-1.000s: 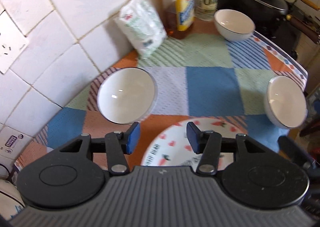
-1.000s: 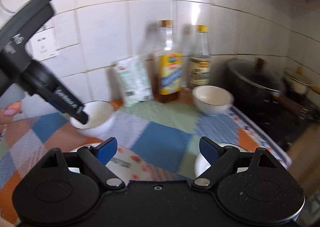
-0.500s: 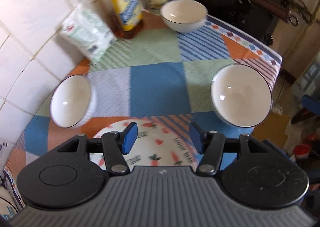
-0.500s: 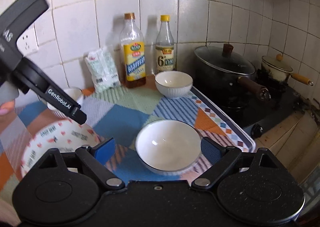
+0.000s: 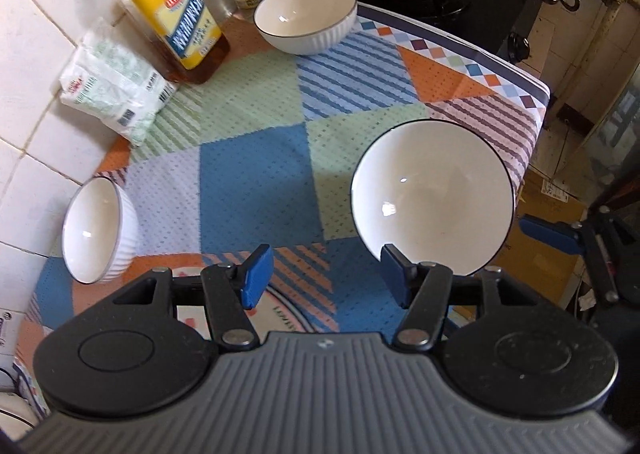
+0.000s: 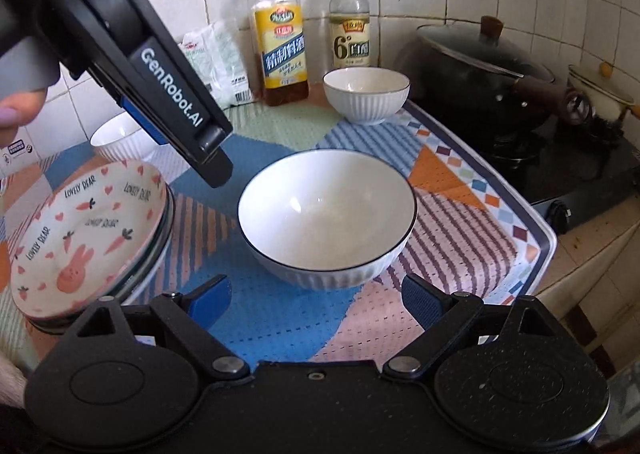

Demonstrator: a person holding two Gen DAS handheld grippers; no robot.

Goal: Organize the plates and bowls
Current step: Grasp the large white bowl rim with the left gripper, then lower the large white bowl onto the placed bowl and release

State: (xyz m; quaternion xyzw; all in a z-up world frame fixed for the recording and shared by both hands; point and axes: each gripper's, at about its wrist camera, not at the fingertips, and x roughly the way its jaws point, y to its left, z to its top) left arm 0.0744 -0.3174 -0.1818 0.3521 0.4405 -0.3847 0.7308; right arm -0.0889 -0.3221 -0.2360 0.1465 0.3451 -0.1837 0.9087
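White bowls are not stacked yet, I think. My right gripper (image 6: 316, 300) is wide open, low in the frame, just before the middle bowl (image 6: 327, 213). My left gripper (image 5: 326, 278) is open too, holding nothing. Plates (image 6: 86, 230) sit piled at the left. Two more bowls wait: one (image 6: 366, 93) by the bottles, one (image 5: 100, 230) at the left wall.

Ahead of you, a yellow-labelled bottle (image 6: 279, 29) and a vinegar bottle (image 6: 351, 15) stand against the tiled wall, a white packet (image 6: 218, 57) beside them, a lidded black pot (image 6: 478, 65) at right.
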